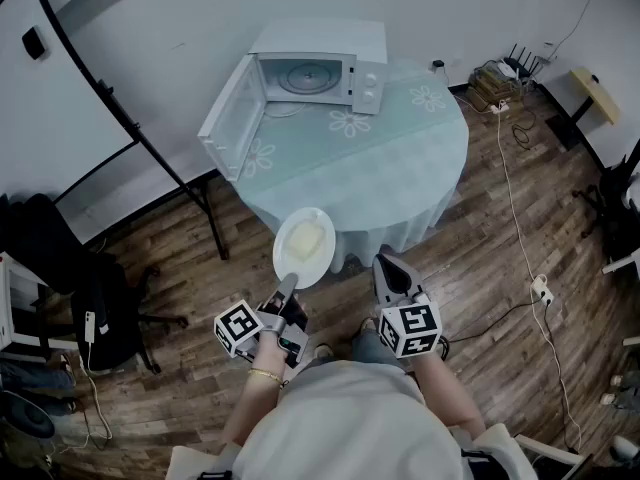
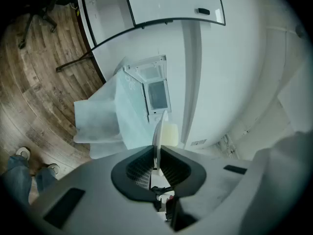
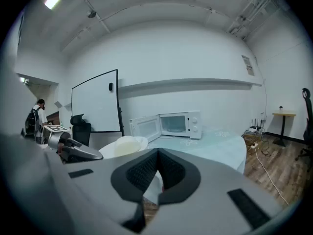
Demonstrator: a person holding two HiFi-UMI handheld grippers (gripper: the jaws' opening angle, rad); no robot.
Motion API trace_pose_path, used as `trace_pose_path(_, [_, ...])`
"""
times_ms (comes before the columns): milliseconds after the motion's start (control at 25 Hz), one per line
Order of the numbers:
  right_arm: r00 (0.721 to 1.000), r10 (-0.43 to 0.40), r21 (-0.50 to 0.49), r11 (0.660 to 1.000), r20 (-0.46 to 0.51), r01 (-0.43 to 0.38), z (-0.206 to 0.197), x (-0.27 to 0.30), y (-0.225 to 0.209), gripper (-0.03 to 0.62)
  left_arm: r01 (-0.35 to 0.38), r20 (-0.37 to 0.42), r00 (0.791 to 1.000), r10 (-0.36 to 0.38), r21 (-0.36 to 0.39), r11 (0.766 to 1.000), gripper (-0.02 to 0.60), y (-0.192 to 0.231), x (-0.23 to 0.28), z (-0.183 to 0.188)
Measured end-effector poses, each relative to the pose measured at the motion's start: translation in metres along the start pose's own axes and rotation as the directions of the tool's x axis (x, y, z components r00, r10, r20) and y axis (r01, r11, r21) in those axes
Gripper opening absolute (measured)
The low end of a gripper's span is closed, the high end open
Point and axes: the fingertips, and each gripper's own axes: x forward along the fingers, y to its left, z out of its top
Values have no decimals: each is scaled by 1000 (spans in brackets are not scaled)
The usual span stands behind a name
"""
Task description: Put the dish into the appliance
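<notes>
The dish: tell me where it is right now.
Head view, lower centre: the dish is clamped by its rim in the left gripper, at the round table's near edge, the open microwave at the far side.

We are holding a white plate (image 1: 304, 246) by its near rim in the left gripper (image 1: 287, 288), at the round counter's (image 1: 400, 158) near edge. The right gripper (image 1: 392, 271) is hovering just beside it. The microwave (image 1: 318, 68) is sitting at the far side, its door (image 1: 232, 116) standing open.
</notes>
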Motion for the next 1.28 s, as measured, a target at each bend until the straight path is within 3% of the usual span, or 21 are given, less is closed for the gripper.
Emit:
trace_pose_path(800, [999,-32,24,999,30,31,3,-12,46,5,8,-53,999,-7,13,1000,37,-4,-32,21])
trace_pose_path(1280, [999,-53,24,998,6,53,0,11,45,5,30,-68,997,-31,-3,1000,37,3,-12,36])
